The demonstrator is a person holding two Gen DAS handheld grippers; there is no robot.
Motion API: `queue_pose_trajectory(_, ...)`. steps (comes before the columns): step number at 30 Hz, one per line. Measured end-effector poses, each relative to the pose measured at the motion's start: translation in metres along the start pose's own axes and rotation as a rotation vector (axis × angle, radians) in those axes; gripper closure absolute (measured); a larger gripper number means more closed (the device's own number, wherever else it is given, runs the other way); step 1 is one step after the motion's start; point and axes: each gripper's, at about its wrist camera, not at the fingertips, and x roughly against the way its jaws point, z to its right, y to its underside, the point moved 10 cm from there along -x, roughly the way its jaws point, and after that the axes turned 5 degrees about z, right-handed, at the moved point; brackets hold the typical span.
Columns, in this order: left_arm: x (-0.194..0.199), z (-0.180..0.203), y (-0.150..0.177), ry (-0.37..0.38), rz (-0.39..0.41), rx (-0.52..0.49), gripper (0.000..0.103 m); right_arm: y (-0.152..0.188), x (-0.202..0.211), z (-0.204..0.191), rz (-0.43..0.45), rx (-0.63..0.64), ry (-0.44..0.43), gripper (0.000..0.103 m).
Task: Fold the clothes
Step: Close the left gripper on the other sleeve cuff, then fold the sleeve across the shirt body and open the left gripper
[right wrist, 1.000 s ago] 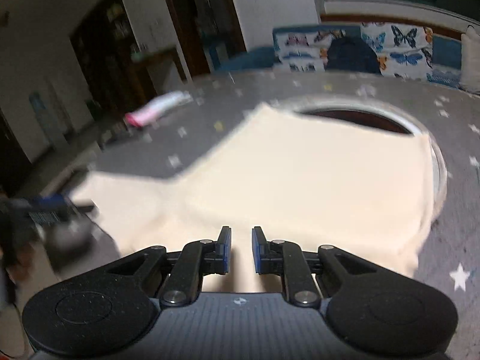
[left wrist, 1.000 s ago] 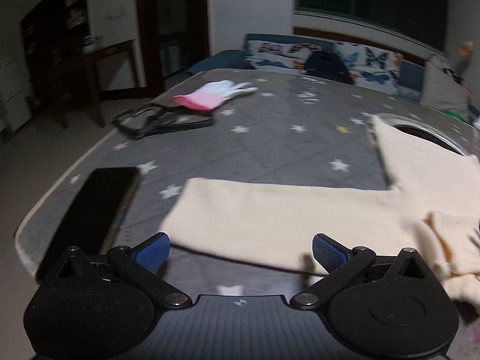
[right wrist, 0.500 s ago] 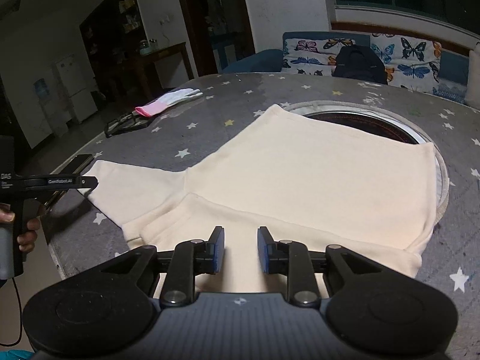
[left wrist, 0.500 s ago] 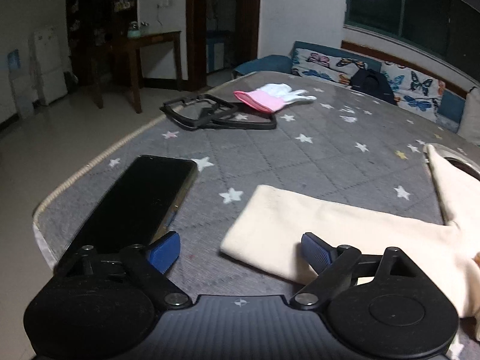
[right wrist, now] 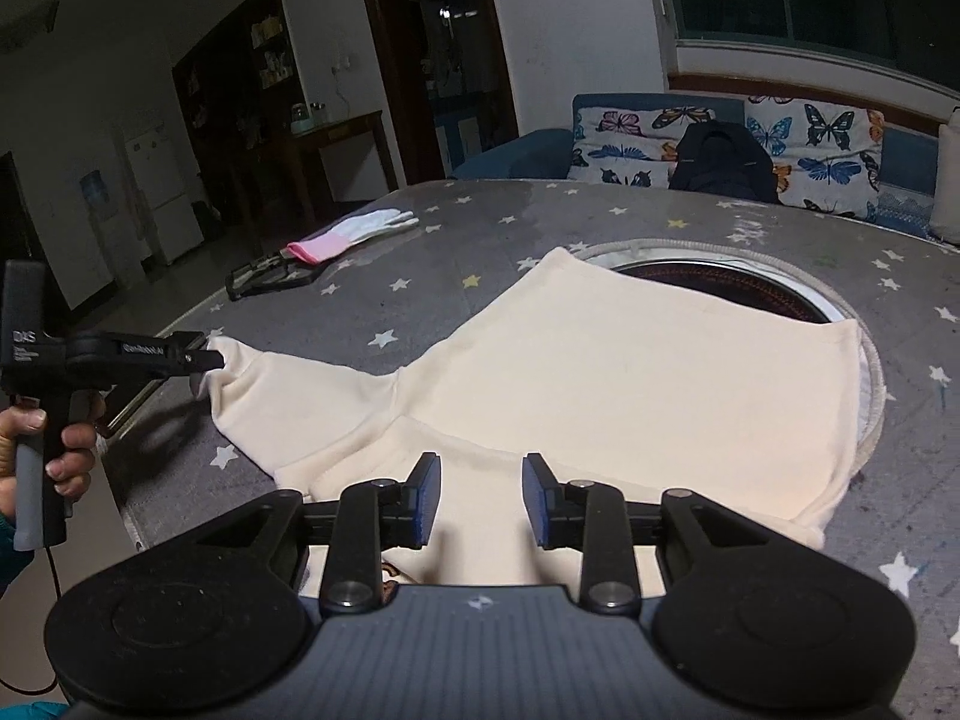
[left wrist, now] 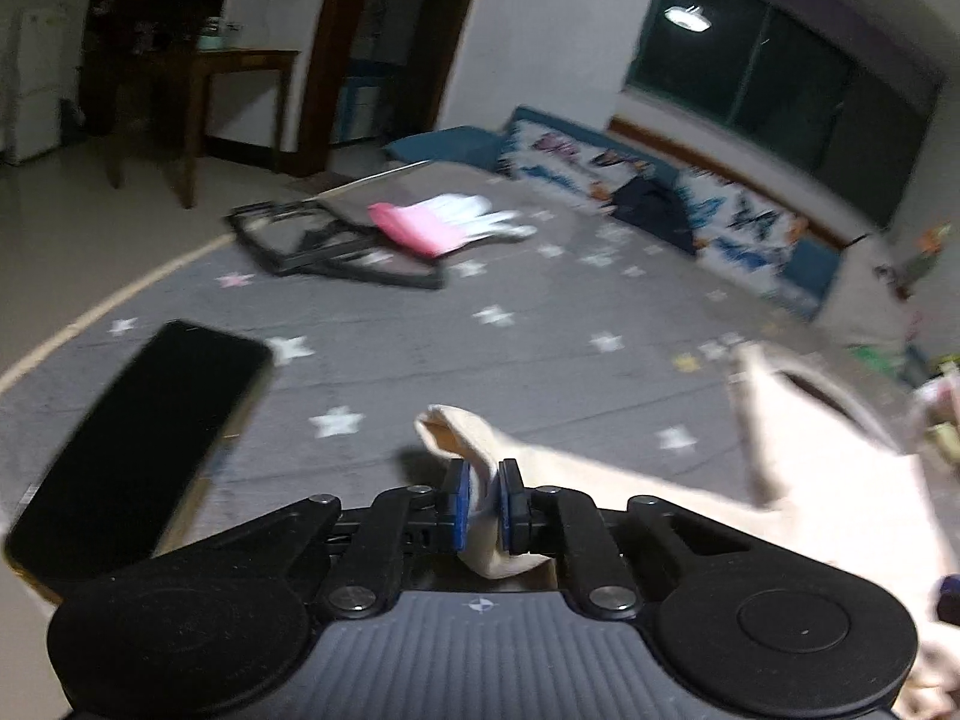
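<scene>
The left gripper [left wrist: 483,495] is clamped on the cuff of the sleeve [right wrist: 288,384] of a cream long-sleeved top [right wrist: 600,378], lifting that end just clear of the table [right wrist: 492,222]. The rest of the garment lies spread flat, its far edge partly covering a round opening [right wrist: 720,282] in the grey star-patterned cover. The right gripper [right wrist: 480,495] hovers over the near edge of the cloth, pads parted to a middling gap with nothing between them.

My guess is the sleeve fold is underway: the next move calls for carrying the cuff across onto the body panel, perhaps with the right gripper steadying the cloth.

A black phone [left wrist: 138,444] lies close by, a pink-and-white glove [right wrist: 351,234] beside black frames [right wrist: 270,276] further off. The room is dim, with a butterfly-print sofa [right wrist: 720,138] behind.
</scene>
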Motion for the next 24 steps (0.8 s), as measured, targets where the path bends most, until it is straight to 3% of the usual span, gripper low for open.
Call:
queue_pose_trajectory(6, 0.024, 0.077, -0.016, 0.252, 0.016, -0.016, 0.095, 0.0, 0.014, 0.016, 0.028, -0.02, 0.034, 0.074)
queue_pose_trajectory(13, 0.047, 0.168, -0.02, 0.485, 0.016, -0.073, 0.095, 0.003, 0.036, 0.04, 0.066, -0.063, 0.081, 0.073)
queue_pose_trajectory(21, 0.067, 0.26, 0.003, 0.721, -0.032, -0.153, 0.094, 0.008, 0.057, 0.067, 0.104, -0.114, 0.131, 0.073)
queue_pose_trajectory(24, 0.061, 0.28, 0.027, 0.762, -0.108, -0.187, 0.09, 0.01, 0.062, 0.075, 0.112, -0.13, 0.149, 0.073)
